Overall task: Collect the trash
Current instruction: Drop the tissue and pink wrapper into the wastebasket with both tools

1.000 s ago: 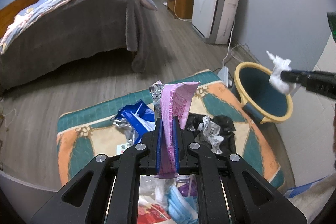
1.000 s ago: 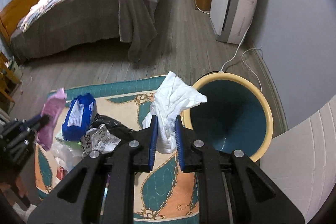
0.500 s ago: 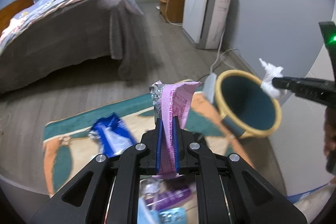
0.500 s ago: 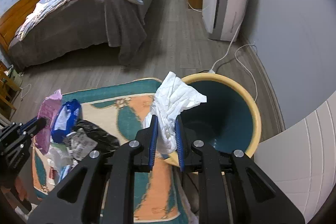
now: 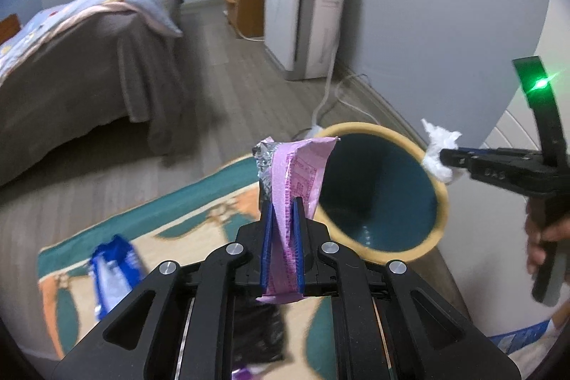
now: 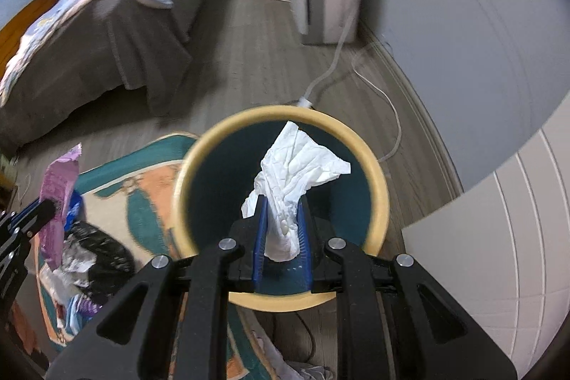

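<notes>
A teal bin with a yellow rim (image 5: 439, 191) (image 6: 378, 180) stands on the floor by the rug's right end. My left gripper (image 5: 282, 207) is shut on a pink foil wrapper (image 5: 297, 170), held upright just left of the bin's mouth. My right gripper (image 6: 281, 203) is shut on a crumpled white tissue (image 6: 295, 166), which hangs over the bin's opening. The left wrist view shows that tissue (image 5: 439, 148) at the bin's far right rim. The pink wrapper (image 6: 58, 180) appears at the left of the right wrist view.
More trash lies on the patterned rug (image 5: 171, 219): a blue packet (image 5: 110, 269) and a black bag (image 6: 99, 248) among crumpled wrappers. A bed (image 5: 71, 66) stands at the left, a white appliance (image 5: 306, 16) with a cord (image 6: 384, 116) behind the bin, a white panel (image 6: 498, 255) at the right.
Both grippers have moved right from over the rug toward the bin, still holding their trash. The tissue now hangs over the bin's mouth and the pink wrapper is beside its rim.
</notes>
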A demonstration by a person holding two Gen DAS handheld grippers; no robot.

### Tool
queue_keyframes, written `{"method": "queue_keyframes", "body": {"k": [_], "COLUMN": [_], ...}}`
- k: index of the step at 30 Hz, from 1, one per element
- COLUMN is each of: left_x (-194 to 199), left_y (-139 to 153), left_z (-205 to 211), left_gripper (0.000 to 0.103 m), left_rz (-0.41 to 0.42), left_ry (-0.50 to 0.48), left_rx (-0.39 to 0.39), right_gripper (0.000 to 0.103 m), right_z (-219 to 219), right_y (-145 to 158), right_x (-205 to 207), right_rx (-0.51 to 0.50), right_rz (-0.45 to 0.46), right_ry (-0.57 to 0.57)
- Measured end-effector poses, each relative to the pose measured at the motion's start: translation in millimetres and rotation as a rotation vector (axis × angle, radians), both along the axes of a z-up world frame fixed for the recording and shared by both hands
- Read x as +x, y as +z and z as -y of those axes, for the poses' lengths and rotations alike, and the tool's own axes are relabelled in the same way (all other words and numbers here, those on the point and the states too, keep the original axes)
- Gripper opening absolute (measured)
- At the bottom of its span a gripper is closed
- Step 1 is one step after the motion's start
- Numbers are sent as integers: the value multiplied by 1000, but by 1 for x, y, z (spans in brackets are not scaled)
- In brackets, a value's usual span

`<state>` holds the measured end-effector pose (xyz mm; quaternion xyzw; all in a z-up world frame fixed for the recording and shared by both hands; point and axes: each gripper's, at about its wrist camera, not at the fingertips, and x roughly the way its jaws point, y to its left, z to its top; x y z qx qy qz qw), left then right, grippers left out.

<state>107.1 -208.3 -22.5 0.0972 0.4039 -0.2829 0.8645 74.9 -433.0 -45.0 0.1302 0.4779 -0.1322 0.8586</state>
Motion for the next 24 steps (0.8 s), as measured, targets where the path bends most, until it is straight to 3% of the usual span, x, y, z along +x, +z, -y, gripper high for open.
{"method": "queue_keyframes", "body": {"k": [8, 14, 17, 19, 23, 24], "left_x": [3, 12, 12, 15, 16, 16], "left_y": [-38, -59, -64, -65, -66, -66], "left_z": [58, 84, 94, 96, 89, 86], "left_gripper": [11, 11, 24, 44, 66, 76], "left_rz": [-42, -41, -35, -25, -22, -21], "left_ry": [-94, -120, -129, -126, -103, -92], "left_rx": [8, 50, 63, 66, 50, 48], "right_gripper": [16, 17, 36, 51, 59, 64], "right_z": [18, 23, 27, 28, 29, 29], "right_y": [-33, -31, -29, -29, -28, -27], "right_x": [8, 10, 12, 13, 14, 14], "right_rx": [51, 67, 72, 69, 63, 67], "right_rz": [-44, -1, 14, 21, 20, 23], "right_ry": [-77, -91, -102, -108, -114, -117]}}
